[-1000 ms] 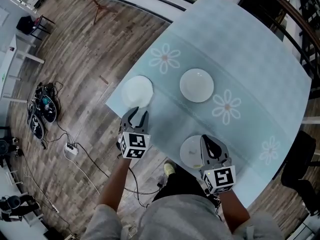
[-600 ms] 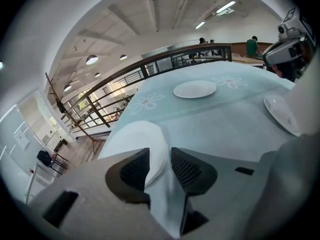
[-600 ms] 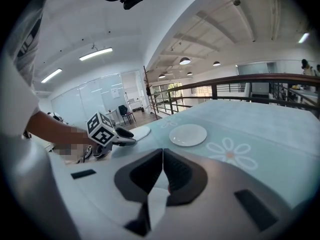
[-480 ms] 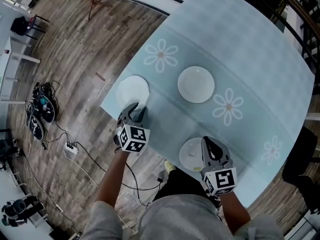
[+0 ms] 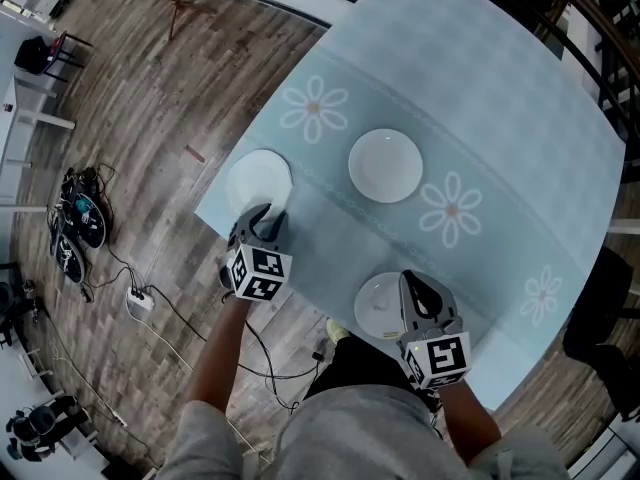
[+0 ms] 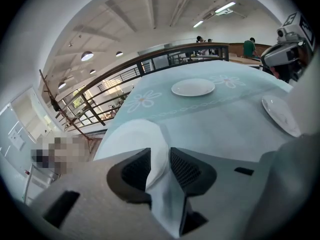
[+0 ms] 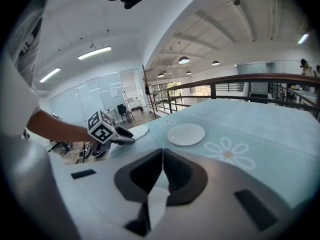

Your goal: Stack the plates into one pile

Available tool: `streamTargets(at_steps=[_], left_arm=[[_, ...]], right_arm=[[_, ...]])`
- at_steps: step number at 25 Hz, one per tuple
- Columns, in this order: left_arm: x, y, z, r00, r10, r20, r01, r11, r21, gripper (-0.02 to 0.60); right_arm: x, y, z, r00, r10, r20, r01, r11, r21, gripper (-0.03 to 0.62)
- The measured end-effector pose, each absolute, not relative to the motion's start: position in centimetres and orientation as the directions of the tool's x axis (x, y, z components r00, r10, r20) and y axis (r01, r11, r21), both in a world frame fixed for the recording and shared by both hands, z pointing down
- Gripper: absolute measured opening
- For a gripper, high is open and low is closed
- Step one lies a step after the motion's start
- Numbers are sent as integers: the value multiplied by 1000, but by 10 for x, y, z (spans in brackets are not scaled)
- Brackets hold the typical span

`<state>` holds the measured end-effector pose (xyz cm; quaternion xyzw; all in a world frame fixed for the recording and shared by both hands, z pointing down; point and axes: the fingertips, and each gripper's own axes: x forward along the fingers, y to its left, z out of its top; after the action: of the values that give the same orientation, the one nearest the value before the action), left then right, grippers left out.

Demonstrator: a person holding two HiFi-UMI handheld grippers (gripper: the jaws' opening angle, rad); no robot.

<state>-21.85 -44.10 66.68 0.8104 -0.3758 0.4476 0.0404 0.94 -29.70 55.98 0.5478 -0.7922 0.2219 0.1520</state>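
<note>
Straddling the near rim of the left plate with the left gripper, with jaws wide apart and the pads not pressing on it. Pinching the rim of the near plate with the right gripper, with jaws almost together on the thin edge. Leaving the far plate alone mid-table, well apart from both.

Risking most on the left: sitting close to the edge of the tablecloth, with the wooden floor below, and probably sliding outward if nudged before closing. Risking, too, catching a fold of cloth under the lower pad along with the rim, dragging the cloth and shifting the other plates. Gripping each plate by one thin edge only, so probably tilting and slipping out on lifting, or chipping on landing hard atop another.

Looking smooth, glossy and white, round and shallow with a low raised rim, likely glazed ceramic and slick to hold. Looking soft and matt in the cloth, pale teal with white daisies. Showing dark, finely ribbed pads set in grey moulded jaws.
</note>
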Motion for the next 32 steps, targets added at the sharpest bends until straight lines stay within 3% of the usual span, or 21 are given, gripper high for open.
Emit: streamTargets(at_steps=[4,6,11,20,32], left_arm=[[-216,-440,671,335,-541,772,-632,-736,-242,133],[-212,-438,674,344,-523,780,-619,-750,-231,81],[-216,-438,666,283,-568,773,-560,-752,-348,38],[-230,-433,604,308,-680,666,-626,-672,-397,23],[-225,-371,546,356,-725,590,-635,-651,-417,23]], right_arm=[[9,-295,560,-357,-800,482,-934,311,-176,28],[10,-295,559,-354,-803,480,-935,308,-175,28],[9,-294,540,-349,-826,442,-937,311,-158,28],[-2,-272,502,-328,-866,377,-944,311,-107,28],[-6,-213,456,-309,-913,267,-951,288,-116,28]])
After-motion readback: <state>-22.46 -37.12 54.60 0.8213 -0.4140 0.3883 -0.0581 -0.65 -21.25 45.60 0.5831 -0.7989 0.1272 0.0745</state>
